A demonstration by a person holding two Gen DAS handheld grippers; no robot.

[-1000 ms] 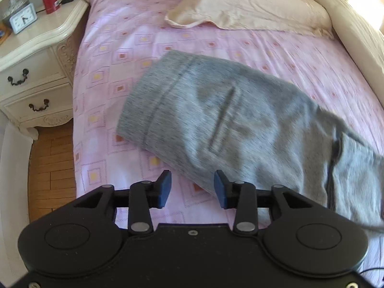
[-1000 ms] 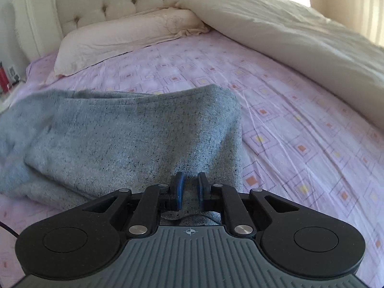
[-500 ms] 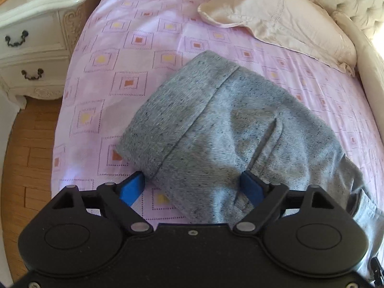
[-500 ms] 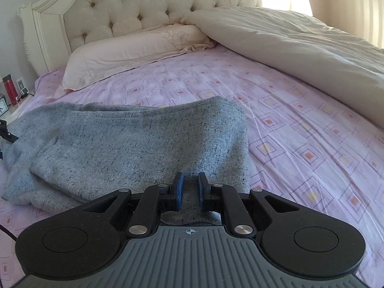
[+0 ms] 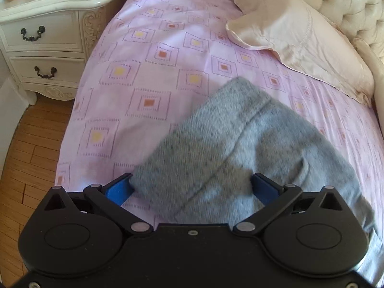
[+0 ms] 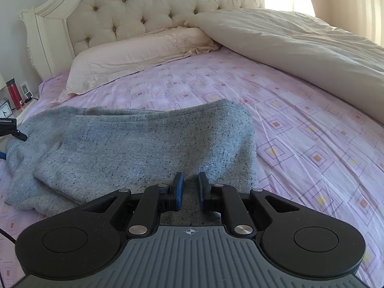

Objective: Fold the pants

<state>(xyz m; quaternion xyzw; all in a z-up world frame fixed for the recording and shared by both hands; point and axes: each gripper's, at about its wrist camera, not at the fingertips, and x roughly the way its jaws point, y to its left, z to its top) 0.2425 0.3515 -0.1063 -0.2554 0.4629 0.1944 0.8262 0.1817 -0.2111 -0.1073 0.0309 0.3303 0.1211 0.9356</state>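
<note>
Grey sweatpants lie folded over on the pink patterned bed sheet. My left gripper is wide open, its blue fingers astride the waistband end of the pants. In the right wrist view the pants stretch to the left. My right gripper is nearly closed, with grey fabric between its blue pads at the pants' near edge. The left gripper's tip shows at the far left edge of that view.
A cream pillow and tufted headboard are at the bed's head. A cream duvet is piled on the right side. A white nightstand stands left of the bed, above a wooden floor.
My left gripper opened wide and moved forward over the waistband end of the pants. My right gripper kept its hold and the view rose slightly.
</note>
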